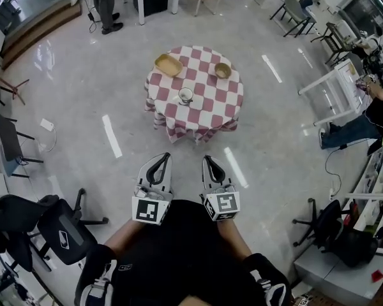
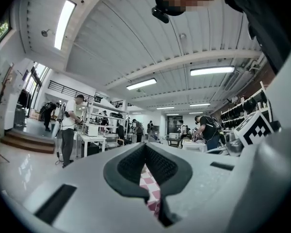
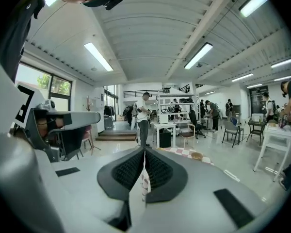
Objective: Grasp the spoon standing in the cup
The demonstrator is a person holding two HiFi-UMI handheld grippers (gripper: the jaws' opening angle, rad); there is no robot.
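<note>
A round table with a red-and-white checked cloth (image 1: 207, 104) stands out on the floor ahead. A small white cup (image 1: 186, 95) sits near its front edge; the spoon in it is too small to make out. Both grippers are held close to the body, well short of the table. My left gripper (image 1: 166, 156) is shut with nothing in it, and through the slit behind its tips (image 2: 145, 145) a strip of checked cloth (image 2: 153, 191) shows. My right gripper (image 1: 206, 159) is shut and empty too, its pads meeting (image 3: 144, 150).
Two shallow tan bowls (image 1: 168, 64) (image 1: 223, 70) sit at the back of the table. Black office chairs (image 1: 64, 231) stand at the left, a white cart (image 1: 337, 88) and a seated person (image 1: 370, 116) at the right. A person (image 1: 105, 5) stands beyond the table.
</note>
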